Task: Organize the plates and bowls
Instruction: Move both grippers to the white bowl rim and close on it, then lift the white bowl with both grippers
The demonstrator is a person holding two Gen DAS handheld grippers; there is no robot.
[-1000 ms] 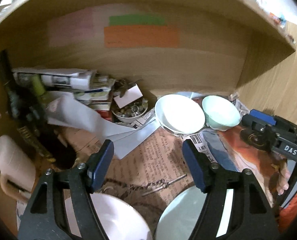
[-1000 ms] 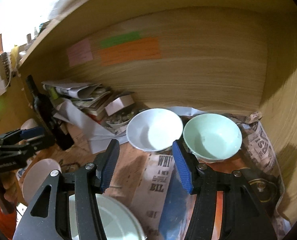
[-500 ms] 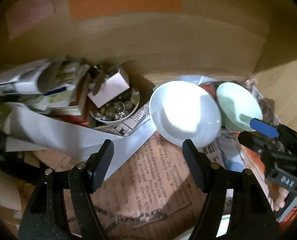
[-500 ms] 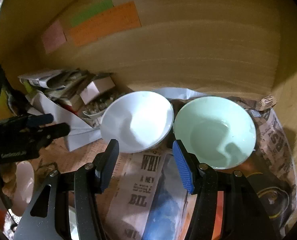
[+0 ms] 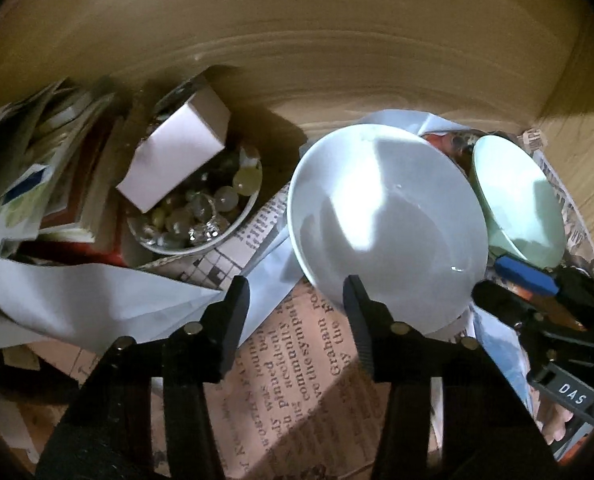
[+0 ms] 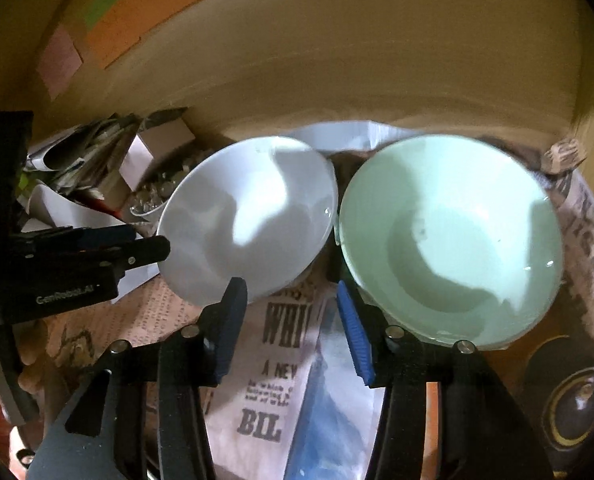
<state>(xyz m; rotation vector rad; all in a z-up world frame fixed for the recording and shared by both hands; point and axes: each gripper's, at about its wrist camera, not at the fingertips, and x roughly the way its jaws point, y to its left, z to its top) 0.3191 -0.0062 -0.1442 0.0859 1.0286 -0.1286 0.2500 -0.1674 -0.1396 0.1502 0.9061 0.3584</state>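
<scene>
A white bowl and a pale green bowl stand side by side on newspaper at the back of a wooden shelf. My left gripper is open and empty, its right finger at the white bowl's near rim. In the right wrist view the white bowl is left and the green bowl right. My right gripper is open and empty, its right finger at the green bowl's near-left rim. The left gripper shows beside the white bowl.
A small bowl of glass marbles with a white box on it stands left of the white bowl. Stacked papers lie further left. The shelf's back wall and right wall close the space.
Both grippers have moved forward into the shelf, close up to the two bowls. The plates seen below the fingers earlier are out of view. Both grippers stay open.
</scene>
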